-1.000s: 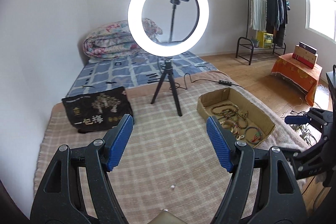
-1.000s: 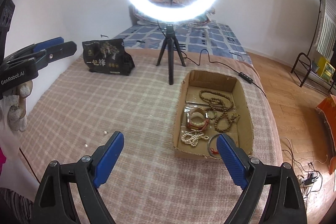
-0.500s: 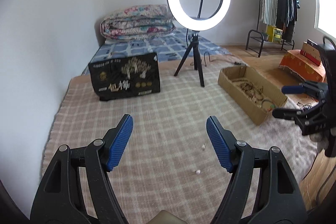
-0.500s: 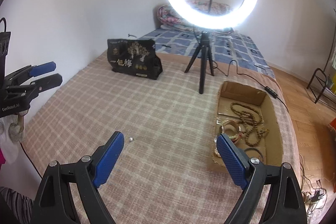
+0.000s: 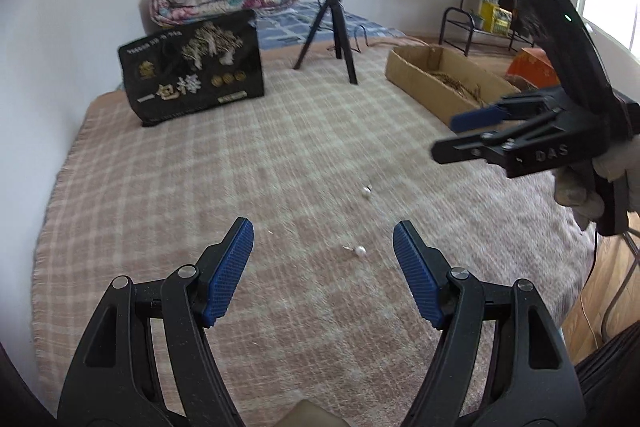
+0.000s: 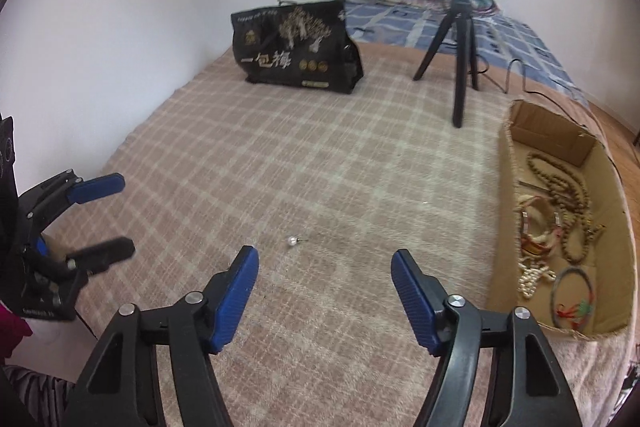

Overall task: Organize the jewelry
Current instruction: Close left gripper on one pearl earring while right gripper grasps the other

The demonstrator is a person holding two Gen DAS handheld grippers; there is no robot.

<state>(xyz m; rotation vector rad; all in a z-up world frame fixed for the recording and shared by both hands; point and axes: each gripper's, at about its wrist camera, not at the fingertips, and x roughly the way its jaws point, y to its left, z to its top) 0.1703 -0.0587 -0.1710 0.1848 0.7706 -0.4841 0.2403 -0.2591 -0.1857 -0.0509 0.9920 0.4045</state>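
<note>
Two small pearl studs lie on the plaid blanket: one (image 5: 360, 249) just ahead of my left gripper (image 5: 322, 227), between its fingertip lines, the other (image 5: 366, 190) farther on. My left gripper is open and holds nothing. In the right wrist view, one pearl stud (image 6: 293, 241) lies just beyond my right gripper (image 6: 325, 253). Its jaws are closing with nothing between them. The cardboard box (image 6: 498, 267) at the right holds bead necklaces (image 6: 560, 187), bangles and a pearl strand (image 6: 532, 279). Each gripper shows in the other's view: the right gripper (image 5: 446, 137) and the left gripper (image 6: 124, 215).
A black printed bag (image 5: 192, 75) stands at the back of the blanket near the wall. A ring light on a black tripod (image 5: 336, 27) stands beside the box (image 5: 424, 83). Folded quilts lie behind. The blanket's edge and wooden floor (image 5: 600, 291) are to the right.
Both grippers have sunk toward the blanket and swung away from the box toward the pearl studs, which now lie close ahead. The right jaws stand narrower than before.
</note>
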